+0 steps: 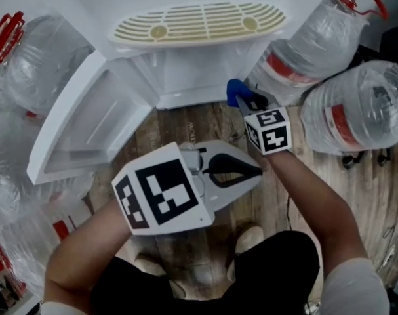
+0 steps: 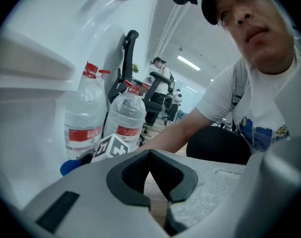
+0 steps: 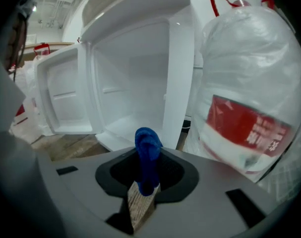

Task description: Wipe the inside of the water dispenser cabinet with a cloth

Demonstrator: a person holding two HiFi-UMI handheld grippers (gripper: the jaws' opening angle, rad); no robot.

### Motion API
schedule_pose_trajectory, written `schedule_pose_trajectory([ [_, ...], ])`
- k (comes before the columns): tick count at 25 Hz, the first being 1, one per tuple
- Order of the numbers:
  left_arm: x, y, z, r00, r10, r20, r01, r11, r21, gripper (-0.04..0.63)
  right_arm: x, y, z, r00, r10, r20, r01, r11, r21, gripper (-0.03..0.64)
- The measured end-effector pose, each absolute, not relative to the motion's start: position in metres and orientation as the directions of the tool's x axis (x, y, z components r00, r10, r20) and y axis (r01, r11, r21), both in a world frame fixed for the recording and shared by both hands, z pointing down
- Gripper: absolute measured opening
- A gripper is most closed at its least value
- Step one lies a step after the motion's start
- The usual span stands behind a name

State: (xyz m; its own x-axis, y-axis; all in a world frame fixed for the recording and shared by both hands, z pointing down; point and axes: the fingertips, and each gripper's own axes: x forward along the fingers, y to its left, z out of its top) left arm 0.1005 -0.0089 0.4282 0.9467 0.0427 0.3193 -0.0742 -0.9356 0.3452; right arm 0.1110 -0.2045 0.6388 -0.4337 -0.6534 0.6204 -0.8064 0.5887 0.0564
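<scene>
Cloth [image 3: 148, 148] blue, in my grey right gripper [image 3: 147, 175], pads [image 3: 177, 175] black. Cabinet [image 1: 185, 77] white; grille [image 1: 199, 23] at 12 cream, slotted. Bottles [image 1: 356, 110] at 2 clear, red labels, caps. Floor [image 1: 185, 126] brown wood-grain.

Head view dim, muted; soft shadows on floor [image 1: 205, 120]. Gripper views: fisheye bending, dark vignetted corners. Ceiling strip light [image 2: 188, 60] glares. Water jug [image 3: 249, 108] blurred; white cabinet [image 3: 135, 83] evenly lit.

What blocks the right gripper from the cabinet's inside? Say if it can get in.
Probably yes. The door hangs wide open, the right gripper with its blue cloth sits just before the cabinet, and nothing lies between; the water bottles stand off to the side.
</scene>
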Motion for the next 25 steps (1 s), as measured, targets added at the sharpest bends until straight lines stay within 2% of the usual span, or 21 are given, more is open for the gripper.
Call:
schedule_pose_trajectory([
  [6, 0.083, -0.015, 0.37, 0.948, -0.062, 0.311, -0.19, -0.896, 0.401, 0.0, 0.119, -0.146, 0.55, -0.521, -0.536, 0.664, -0.723, 0.691, -0.008, 0.083],
  [10, 0.074, 0.002, 0.306, 0.935, -0.079, 0.345, -0.238, -0.863, 0.446, 0.0, 0.12, -0.102, 0.473, -0.539, -0.481, 0.691, -0.684, 0.729, -0.027, 0.083],
  [21, 0.062, 0.059, 0.052, 0.886, -0.307, 0.347, -0.455, -0.714, 0.532, 0.0, 0.11, 0.018, 0.178, -0.655, -0.363, 0.663, -0.589, 0.795, -0.146, 0.083],
  [25, 0.065, 0.094, -0.051, 0.862, -0.349, 0.367, -0.502, -0.682, 0.531, 0.0, 0.12, 0.055, 0.052, -0.692, -0.342, 0.636, -0.559, 0.811, -0.172, 0.083],
])
